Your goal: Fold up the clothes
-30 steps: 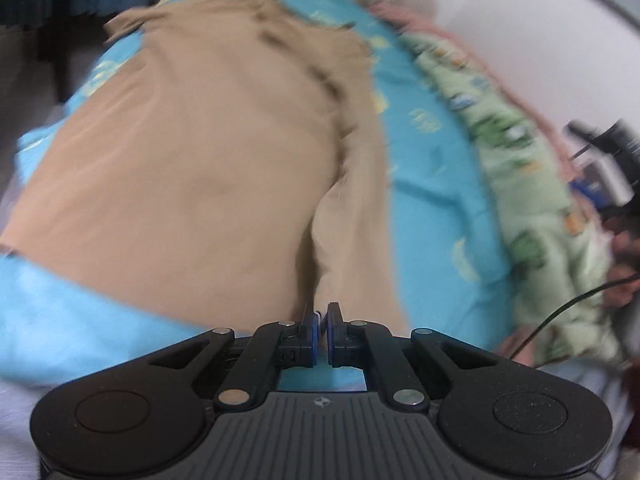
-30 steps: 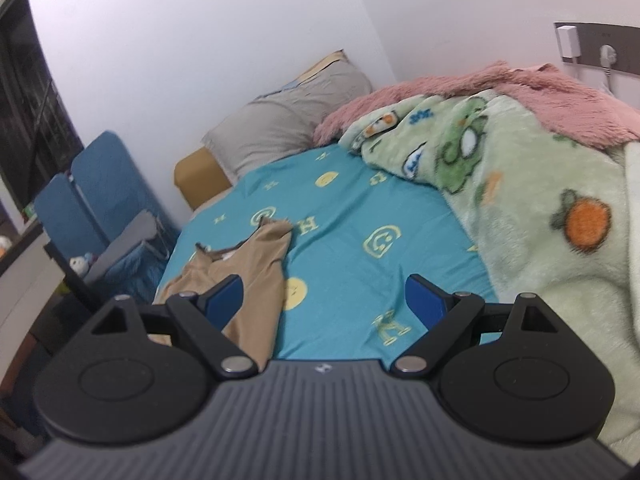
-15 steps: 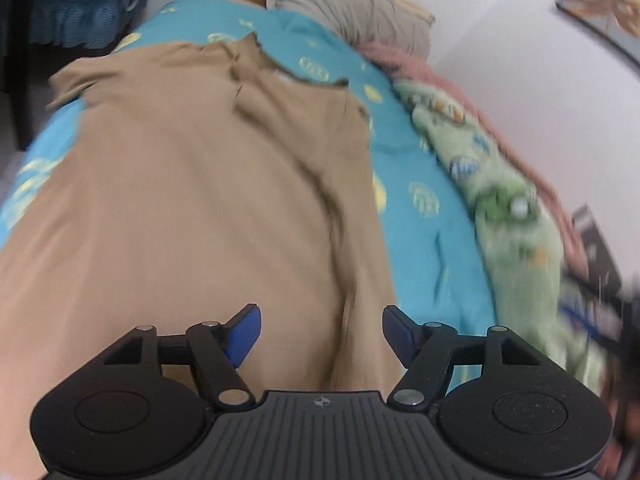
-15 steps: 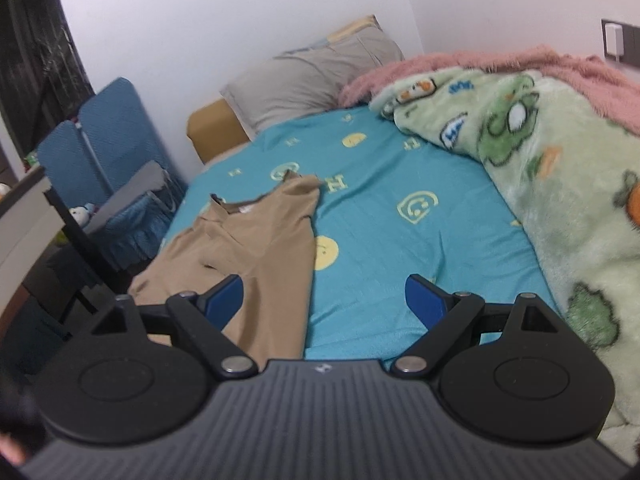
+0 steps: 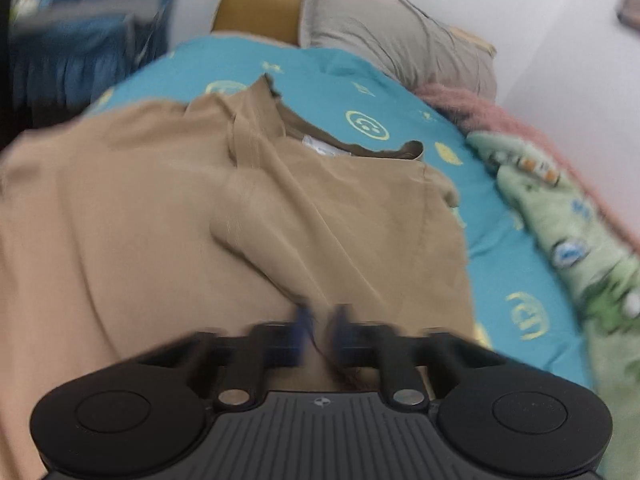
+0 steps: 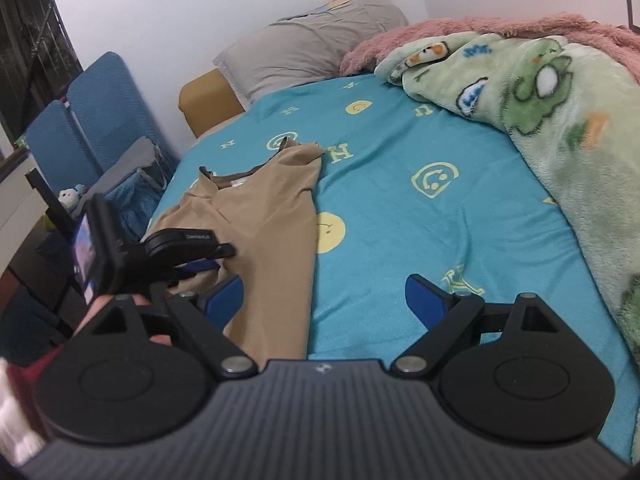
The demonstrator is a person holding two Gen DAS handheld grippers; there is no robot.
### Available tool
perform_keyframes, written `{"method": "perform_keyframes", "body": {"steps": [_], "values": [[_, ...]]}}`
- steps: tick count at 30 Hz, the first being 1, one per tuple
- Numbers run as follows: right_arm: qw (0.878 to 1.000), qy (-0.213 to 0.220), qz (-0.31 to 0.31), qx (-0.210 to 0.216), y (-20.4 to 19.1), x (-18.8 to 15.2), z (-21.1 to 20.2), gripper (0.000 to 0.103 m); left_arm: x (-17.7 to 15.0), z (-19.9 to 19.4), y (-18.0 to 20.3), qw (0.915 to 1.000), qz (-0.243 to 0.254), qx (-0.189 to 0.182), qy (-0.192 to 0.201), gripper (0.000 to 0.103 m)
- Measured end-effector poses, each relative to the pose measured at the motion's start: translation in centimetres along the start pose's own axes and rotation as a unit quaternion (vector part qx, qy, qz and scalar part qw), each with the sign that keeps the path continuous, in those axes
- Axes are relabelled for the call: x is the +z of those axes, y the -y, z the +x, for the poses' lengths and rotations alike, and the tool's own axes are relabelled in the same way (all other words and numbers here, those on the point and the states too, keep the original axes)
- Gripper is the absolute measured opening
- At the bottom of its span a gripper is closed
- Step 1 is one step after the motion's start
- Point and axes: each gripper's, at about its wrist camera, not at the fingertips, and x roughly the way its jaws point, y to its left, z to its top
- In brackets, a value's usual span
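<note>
Left gripper, jaws nearly shut and blurred, seemingly pinching the tan shirt mid-fold near the bed's left edge; right gripper waits wide, needing a grip next.

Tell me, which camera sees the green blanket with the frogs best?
The right wrist view. There the green blanket is sharp and big on the right of the bed, so its frog and duck pictures show clearly. The left wrist view catches only a blurry strip of it along the right edge.
</note>
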Motion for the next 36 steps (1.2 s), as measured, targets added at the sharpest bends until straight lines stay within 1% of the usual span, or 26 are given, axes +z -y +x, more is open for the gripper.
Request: {"method": "perform_keyframes", "body": {"steps": [2, 5, 6, 7, 8, 9, 10, 11, 15, 18, 19, 21, 24, 25, 26, 28, 30, 32, 33, 35, 36], "values": [[1.000, -0.002, 0.002, 0.001, 0.1, 0.0, 0.5, 0.089, 0.6, -0.5, 0.7, 0.9981, 0.051, 0.020, 0.027, 0.005], [1.000, -0.004, 0.006, 0.004, 0.2, 0.2, 1.0, 0.089, 0.8, -0.2, 1.4, 0.9921, 0.100, 0.068, 0.032, 0.005], [1.000, -0.004, 0.004, 0.004, 0.1, 0.1, 1.0, 0.089, 0.8, -0.1, 1.7, 0.9891, 0.117, 0.083, 0.033, 0.006], [1.000, -0.003, 0.002, 0.005, 0.1, 0.1, 1.0, 0.089, 0.8, 0.0, 1.7, 0.9872, 0.127, 0.091, 0.031, 0.009], [1.000, -0.003, 0.000, 0.005, 0.0, 0.0, 1.0, 0.089, 0.4, -0.2, 1.3, 0.9892, 0.119, 0.082, 0.022, 0.012], [1.000, 0.000, -0.003, 0.004, 0.0, 0.0, 0.8, 0.089, 0.1, -0.7, 0.8, 0.9917, 0.105, 0.073, 0.014, 0.019], [1.000, 0.002, -0.003, 0.002, 0.0, 0.0, 0.7, 0.089, -0.4, -1.4, 0.1, 0.9940, 0.090, 0.062, 0.005, 0.032], [1.000, 0.004, -0.003, 0.001, -0.1, 0.0, 0.6, 0.089, -1.0, -2.4, -0.6, 0.9957, 0.077, 0.050, -0.001, 0.036], [1.000, 0.013, 0.001, 0.001, 0.1, 0.2, 0.0, 0.089, -4.1, -8.1, -2.5, 0.9989, 0.034, -0.003, -0.030, 0.048], [1.000, 0.020, 0.004, 0.005, 0.1, 0.3, -0.9, 0.089, -8.0, -13.3, -3.9, 0.9968, -0.009, -0.042, -0.068, 0.052], [1.000, 0.023, 0.004, 0.007, 0.0, 0.3, -1.2, 0.089, -9.6, -14.9, -4.2, 0.9947, -0.018, -0.055, -0.086, 0.052], [1.000, 0.027, 0.002, 0.007, -0.1, 0.3, -1.8, 0.089, -12.8, -17.5, -4.4, 0.9911, -0.024, -0.069, -0.112, 0.053], [0.999, 0.029, 0.008, 0.015, -0.2, 0.1, -2.9, 0.089, -17.1, -20.4, -4.3, 0.9880, -0.013, -0.069, -0.137, 0.053], [0.999, 0.030, 0.009, 0.018, -0.3, -0.1, -3.4, 0.089, -18.1, -20.9, -4.2, 0.9876, -0.005, -0.071, -0.140, 0.050], [0.999, 0.031, 0.010, 0.020, -0.4, -0.3, -3.9, 0.089, -18.8, -21.3, -4.0, 0.9873, 0.002, -0.073, -0.141, 0.050], [0.999, 0.032, 0.006, 0.026, -0.4, -0.9, -4.7, 0.089, -19.9, -22.0, -3.7, 0.9863, 0.013, -0.081, -0.143, 0.043], [0.999, 0.026, 0.003, 0.028, -0.5, -1.4, -5.2, 0.089, -20.1, -22.3, -3.4, 0.9838, 0.020, -0.097, -0.149, 0.043], [0.999, 0.019, 0.002, 0.029, -0.6, -1.9, -5.4, 0.089, -20.4, -22.2, -3.1, 0.9797, 0.033, -0.110, -0.164, 0.049], [0.999, 0.017, 0.002, 0.029, -0.6, -2.0, -5.5, 0.089, -20.5, -22.3, -3.1, 0.9793, 0.038, -0.113, -0.164, 0.049], [0.999, 0.018, 0.001, 0.028, -0.7, -2.0, -5.6, 0.089, -20.7, -22.7, -3.1, 0.9782, 0.046, -0.118, -0.165, 0.046], [0.999, 0.020, 0.000, 0.027, -0.8, -2.0, -5.7, 0.089, -20.8, -22.9, -3.1, 0.9776, 0.050, -0.120, -0.165, 0.026]]}}
